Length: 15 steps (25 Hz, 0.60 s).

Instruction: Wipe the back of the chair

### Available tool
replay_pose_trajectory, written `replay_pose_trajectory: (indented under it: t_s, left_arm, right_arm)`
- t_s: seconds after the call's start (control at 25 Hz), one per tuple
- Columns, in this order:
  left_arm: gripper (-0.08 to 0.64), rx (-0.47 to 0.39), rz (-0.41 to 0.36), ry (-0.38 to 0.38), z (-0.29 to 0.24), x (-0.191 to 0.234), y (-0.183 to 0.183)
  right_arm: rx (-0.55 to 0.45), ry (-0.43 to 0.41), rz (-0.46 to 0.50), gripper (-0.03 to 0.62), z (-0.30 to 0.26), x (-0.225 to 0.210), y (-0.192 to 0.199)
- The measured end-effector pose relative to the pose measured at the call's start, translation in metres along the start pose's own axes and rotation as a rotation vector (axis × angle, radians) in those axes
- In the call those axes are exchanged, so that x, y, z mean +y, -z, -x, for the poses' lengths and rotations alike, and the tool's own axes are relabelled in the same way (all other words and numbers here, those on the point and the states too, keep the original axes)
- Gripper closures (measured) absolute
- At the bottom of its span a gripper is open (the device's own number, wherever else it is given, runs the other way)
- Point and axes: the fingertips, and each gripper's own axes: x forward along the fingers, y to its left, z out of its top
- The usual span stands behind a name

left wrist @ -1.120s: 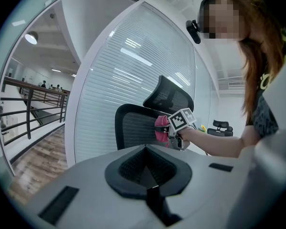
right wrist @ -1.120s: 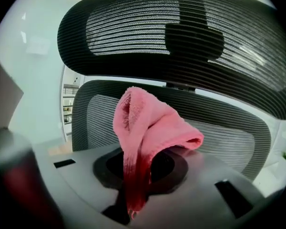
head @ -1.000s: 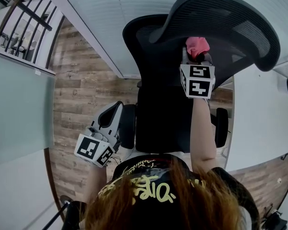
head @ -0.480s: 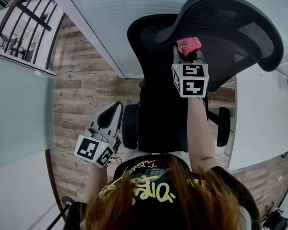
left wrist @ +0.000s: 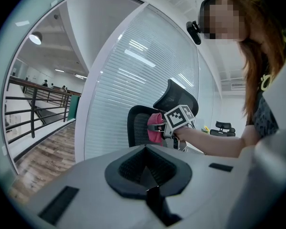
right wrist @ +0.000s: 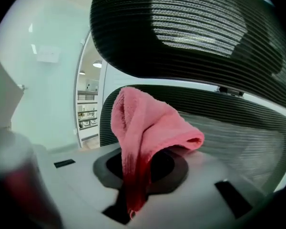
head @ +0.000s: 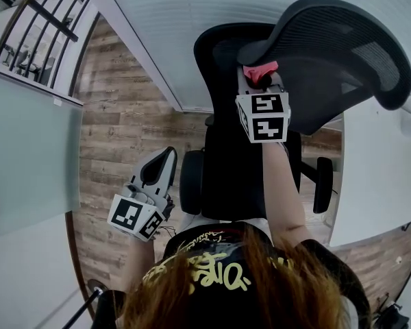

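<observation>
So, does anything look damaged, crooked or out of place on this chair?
Nothing stands out. The chair stands upright, and its mesh backrest and headrest look whole. The pink cloth is clamped in the right gripper near the backrest; the left gripper is shut and empty.

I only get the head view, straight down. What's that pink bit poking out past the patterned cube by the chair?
Observer: A pink terry cloth, pinched between the jaws of the right hand-held gripper; the right gripper view shows it.
Operator: Is it touching the chair?
Observer: Side-on in the left gripper view, it lies against the black mesh chair back, below the curved black mesh headrest; contact looks likely.
Operator: And the other gadget, lower left?
Observer: The left hand-held gripper is shut on nothing.
</observation>
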Motion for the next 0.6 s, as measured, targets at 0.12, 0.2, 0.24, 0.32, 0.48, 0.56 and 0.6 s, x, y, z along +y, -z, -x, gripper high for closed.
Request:
replay_pose_trajectory:
  t_s: [0.12,0.2,0.24,0.32,0.48,0.56,0.6]
  left_arm:
    - [0.568,-0.002,0.003,-0.005,0.003,0.004,0.0]
    - [0.568,-0.003,0.005,-0.006,0.005,0.005,0.002]
    - [0.568,-0.003,0.005,-0.007,0.005,0.006,0.002]
    - [0.568,-0.003,0.007,-0.007,0.005,0.008,0.002]
    - [0.568,-0.003,0.01,-0.011,0.007,0.011,0.001]
    - [0.568,-0.002,0.012,-0.016,0.008,0.013,0.002]
    - [0.568,-0.003,0.013,-0.019,0.009,0.014,0.002]
  right_arm:
    - [0.0,-0.01,0.004,0.529,-0.002,0.009,-0.003]
    - [-0.004,-0.02,0.009,0.529,-0.003,0.016,-0.004]
    - [-0.003,-0.029,0.013,0.529,-0.004,0.021,-0.004]
    - [0.001,-0.05,0.023,0.529,-0.007,0.03,-0.006]
    - [-0.001,-0.091,0.036,0.529,-0.013,0.05,-0.011]
    - [-0.002,-0.112,0.036,0.529,-0.015,0.058,-0.012]
    - [-0.002,-0.124,0.038,0.529,-0.017,0.063,-0.013]
